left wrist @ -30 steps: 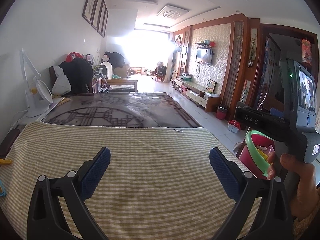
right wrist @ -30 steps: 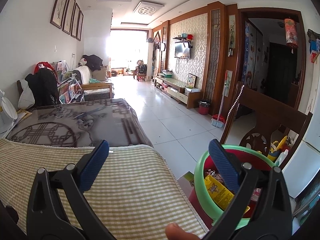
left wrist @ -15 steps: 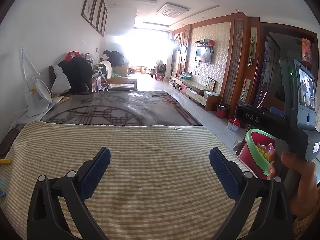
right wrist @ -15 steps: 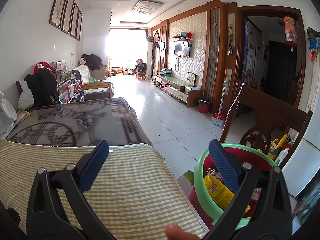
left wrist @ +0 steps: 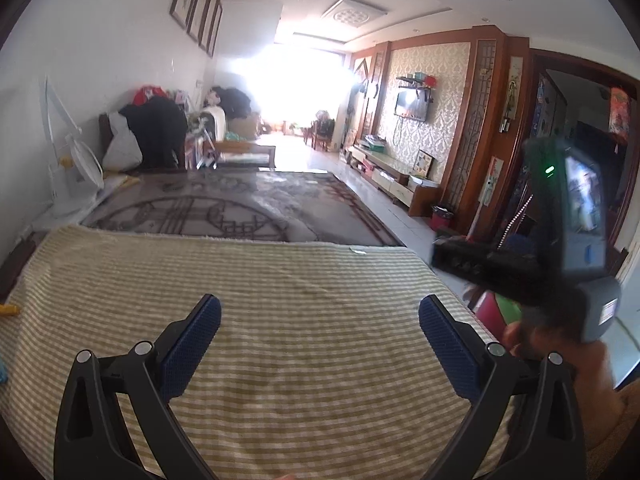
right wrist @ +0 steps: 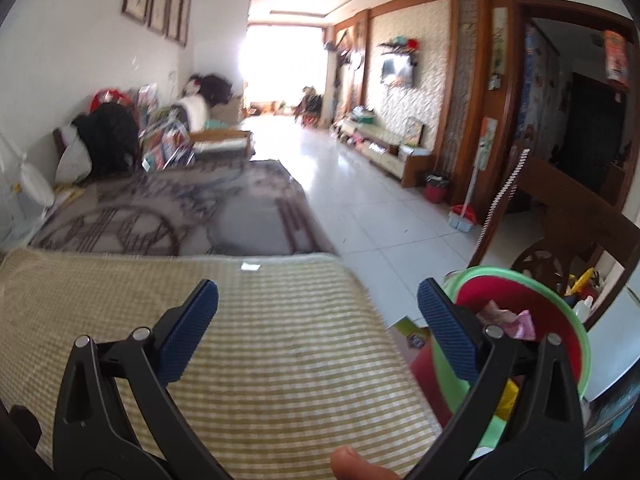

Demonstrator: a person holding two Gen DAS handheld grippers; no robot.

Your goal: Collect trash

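A red bin with a green rim (right wrist: 520,332) stands off the table's right edge and holds crumpled wrappers, one pink (right wrist: 520,326) and one yellow (right wrist: 506,398). My right gripper (right wrist: 318,328) is open and empty, its right finger in front of the bin's near rim. My left gripper (left wrist: 320,340) hovers open and empty over the green checked cloth (left wrist: 260,320). In the left wrist view the right gripper's body (left wrist: 560,240) is held by a hand (left wrist: 560,360) at the right, hiding most of the bin (left wrist: 498,314).
A small white scrap (left wrist: 357,251) lies at the cloth's far edge. Beyond is a patterned table top (left wrist: 224,208) with a white fan (left wrist: 76,168) at left. A wooden chair (right wrist: 576,220) stands behind the bin. Yellow item (left wrist: 8,311) at far left.
The right gripper has risen and swung a little left, blurring its view; the bin now sits lower and more of its inside shows. The left gripper has barely moved.
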